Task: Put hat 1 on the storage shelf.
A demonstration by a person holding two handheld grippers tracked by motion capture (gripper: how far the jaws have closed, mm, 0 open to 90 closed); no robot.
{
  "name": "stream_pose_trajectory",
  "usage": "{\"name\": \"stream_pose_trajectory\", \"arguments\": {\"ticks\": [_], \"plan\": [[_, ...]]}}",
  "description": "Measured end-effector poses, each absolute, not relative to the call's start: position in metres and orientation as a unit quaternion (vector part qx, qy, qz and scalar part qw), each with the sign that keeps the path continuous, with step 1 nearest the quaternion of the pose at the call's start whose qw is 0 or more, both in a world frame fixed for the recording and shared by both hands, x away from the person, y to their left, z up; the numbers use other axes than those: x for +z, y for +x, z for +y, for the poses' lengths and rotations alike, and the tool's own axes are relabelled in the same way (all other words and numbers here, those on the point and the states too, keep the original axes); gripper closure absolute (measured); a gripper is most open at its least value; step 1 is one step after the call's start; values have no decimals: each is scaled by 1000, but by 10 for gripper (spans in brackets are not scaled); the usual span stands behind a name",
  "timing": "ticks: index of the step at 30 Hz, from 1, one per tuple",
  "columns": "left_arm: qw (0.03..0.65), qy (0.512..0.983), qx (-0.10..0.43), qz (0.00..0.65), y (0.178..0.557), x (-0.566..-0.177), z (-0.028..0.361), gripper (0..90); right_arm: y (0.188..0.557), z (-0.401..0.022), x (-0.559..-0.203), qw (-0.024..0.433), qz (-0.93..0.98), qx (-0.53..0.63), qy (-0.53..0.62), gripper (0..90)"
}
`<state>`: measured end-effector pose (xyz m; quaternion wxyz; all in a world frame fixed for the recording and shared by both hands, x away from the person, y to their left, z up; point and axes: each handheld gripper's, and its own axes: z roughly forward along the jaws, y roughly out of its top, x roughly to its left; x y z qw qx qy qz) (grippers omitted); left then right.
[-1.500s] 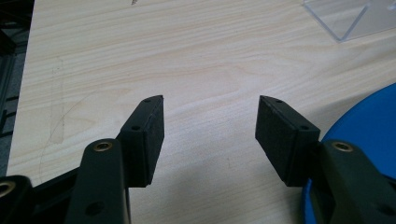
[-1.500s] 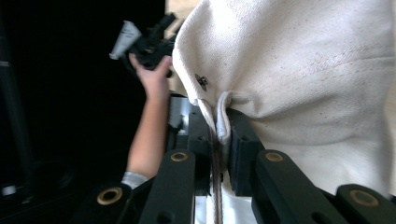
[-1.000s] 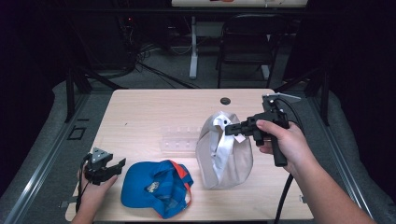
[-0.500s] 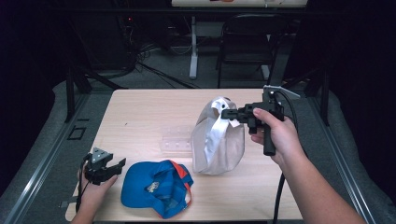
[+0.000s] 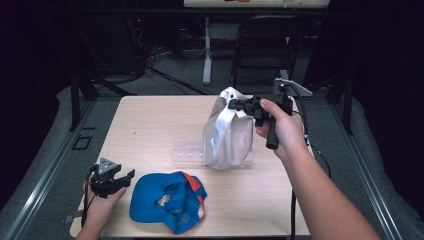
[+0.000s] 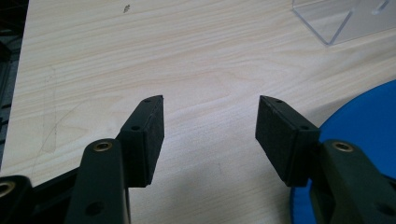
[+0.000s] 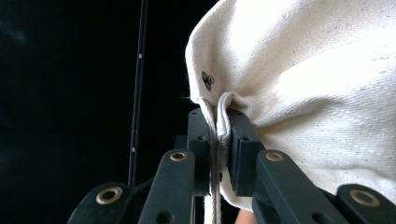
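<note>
Now R claw [image 5: 234, 104] clamped on white bag [image 5: 227, 135], lifted farther back; L claw [image 5: 126, 179] agape, unmoved.

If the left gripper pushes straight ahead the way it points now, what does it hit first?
Probably the bare table; the left gripper is open, the blue cap is off to one side, and the clear stand lies farther off.

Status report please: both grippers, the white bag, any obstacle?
Right gripper shut on white bag, lifting it. Left gripper open, idle beside blue cap. Clear stand under bag.

The right gripper [image 5: 234, 104] pinches the white bag [image 5: 227, 132] at its top — above the table [image 5: 150, 125]. A blue cap [image 5: 167, 200] lies near the left gripper [image 5: 122, 178].
</note>
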<state>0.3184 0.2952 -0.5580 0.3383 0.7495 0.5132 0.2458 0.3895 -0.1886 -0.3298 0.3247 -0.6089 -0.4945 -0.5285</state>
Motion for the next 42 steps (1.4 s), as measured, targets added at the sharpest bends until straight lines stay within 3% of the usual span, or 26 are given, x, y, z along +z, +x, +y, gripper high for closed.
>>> {"name": "stream_pose_trajectory", "arguments": {"ticks": [31,42], "plan": [[355,750,240,504,318,-553,290,423,439,-135,-341,305,-489,-513,-636,816],[383,767,244,453,312,-531,262,418,445,-129,-347,307,-483,-517,-637,811]]}}
